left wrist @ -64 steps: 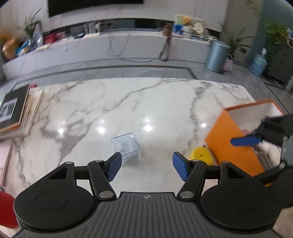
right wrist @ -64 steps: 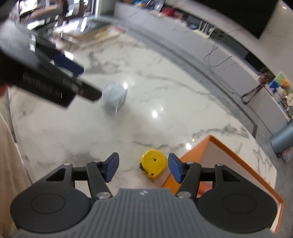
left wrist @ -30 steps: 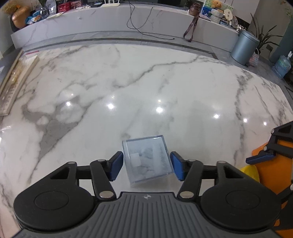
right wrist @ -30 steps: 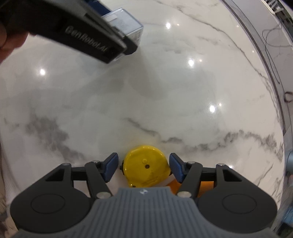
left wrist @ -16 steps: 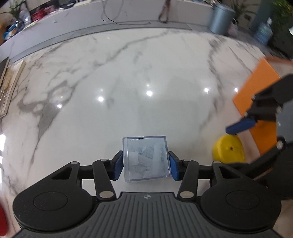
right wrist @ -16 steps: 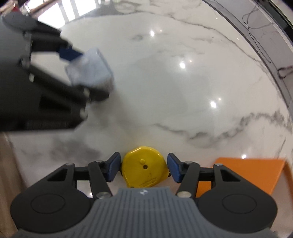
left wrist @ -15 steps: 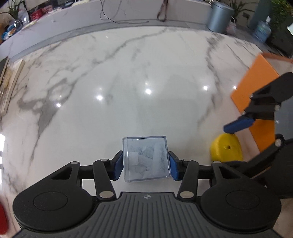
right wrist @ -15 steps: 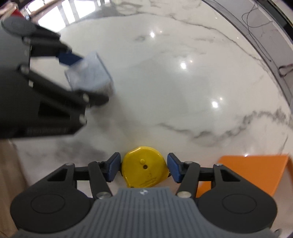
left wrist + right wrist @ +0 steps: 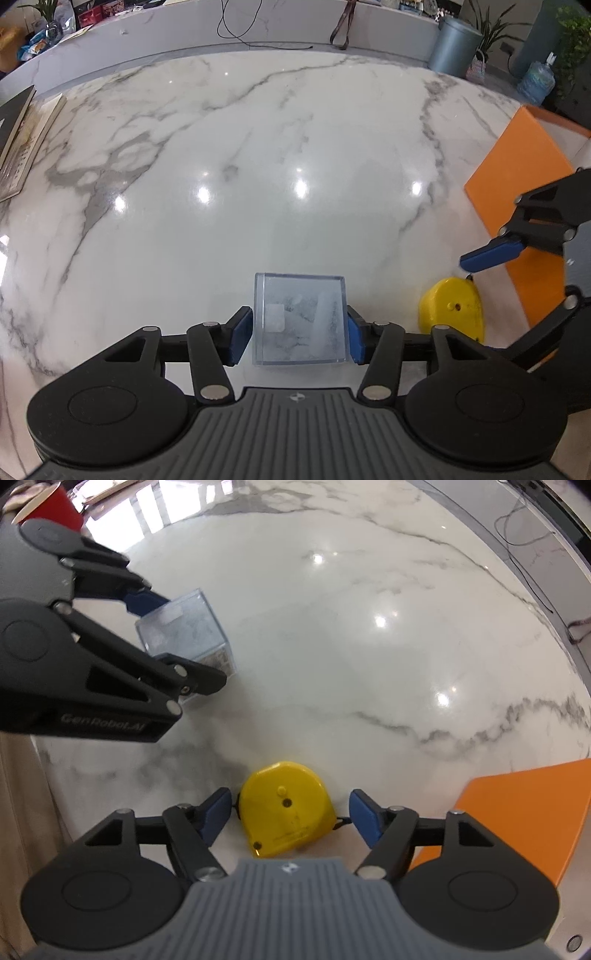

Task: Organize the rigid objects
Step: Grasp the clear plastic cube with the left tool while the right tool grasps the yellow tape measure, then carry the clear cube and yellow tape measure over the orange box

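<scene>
A clear plastic box [image 9: 299,317] sits on the marble table between the blue pads of my left gripper [image 9: 299,332]. Those jaws are opening, and the pads stand right beside the box's sides without squeezing it. In the right wrist view the same box [image 9: 184,627] shows at upper left inside the left gripper [image 9: 173,638]. A yellow tape measure [image 9: 284,808] lies flat on the table between the pads of my right gripper [image 9: 290,816]. Its jaws are opening, with a gap on each side of the tape measure [image 9: 450,310]. The orange bin [image 9: 524,805] stands just to the right.
The orange bin [image 9: 517,173] sits at the table's right edge. Books [image 9: 22,136] lie at the far left edge. A red cup [image 9: 51,502] stands behind the left gripper. A grey trash can [image 9: 458,48] and a water bottle [image 9: 535,81] stand on the floor beyond.
The right pads, pressed on the tape measure half a second ago, have spread off it. The left pads closed in on the clear box and have eased slightly.
</scene>
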The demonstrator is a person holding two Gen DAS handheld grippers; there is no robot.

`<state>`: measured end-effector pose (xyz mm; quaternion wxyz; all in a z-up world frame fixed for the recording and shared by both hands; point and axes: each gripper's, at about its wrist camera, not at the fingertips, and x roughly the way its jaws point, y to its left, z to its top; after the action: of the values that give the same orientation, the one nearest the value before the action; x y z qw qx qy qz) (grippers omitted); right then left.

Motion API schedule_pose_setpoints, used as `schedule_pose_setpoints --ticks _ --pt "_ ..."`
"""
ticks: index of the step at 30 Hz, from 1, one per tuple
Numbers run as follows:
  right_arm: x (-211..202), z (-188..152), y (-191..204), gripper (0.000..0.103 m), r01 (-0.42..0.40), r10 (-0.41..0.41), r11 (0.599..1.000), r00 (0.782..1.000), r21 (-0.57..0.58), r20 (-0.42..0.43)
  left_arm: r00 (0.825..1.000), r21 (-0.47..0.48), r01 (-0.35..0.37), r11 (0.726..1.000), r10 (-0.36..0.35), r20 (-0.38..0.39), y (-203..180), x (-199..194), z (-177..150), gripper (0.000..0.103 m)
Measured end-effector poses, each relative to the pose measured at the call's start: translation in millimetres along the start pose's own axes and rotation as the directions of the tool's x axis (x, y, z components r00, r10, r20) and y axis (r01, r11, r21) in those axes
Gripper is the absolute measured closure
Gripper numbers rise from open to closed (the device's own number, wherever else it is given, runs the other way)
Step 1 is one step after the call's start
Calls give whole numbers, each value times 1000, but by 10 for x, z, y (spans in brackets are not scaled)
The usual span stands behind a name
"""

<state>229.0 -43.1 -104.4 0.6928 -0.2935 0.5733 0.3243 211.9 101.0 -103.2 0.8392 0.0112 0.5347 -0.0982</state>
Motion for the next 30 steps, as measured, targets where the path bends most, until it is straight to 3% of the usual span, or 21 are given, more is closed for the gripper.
schedule_pose_setpoints --ticks 7,12,17,30 --pt "78 15 2 31 -25 24 999 999 -36 -25 1000 18 -16 1000 17 -11 -21 39 -25 44" --pt "58 -12 -58 47 -54 54 998 998 17 -17 1000 48 -28 998 29 -12 -70 43 -43 49" --pt "30 -110 -1 48 -37 37 998 999 53 9 999 41 -36 999 36 5 -68 17 -32 50" --pt "-462 -291 58 48 31 -40 996 992 79 122 995 15 50 999 -51 84 -238 -417 27 50"
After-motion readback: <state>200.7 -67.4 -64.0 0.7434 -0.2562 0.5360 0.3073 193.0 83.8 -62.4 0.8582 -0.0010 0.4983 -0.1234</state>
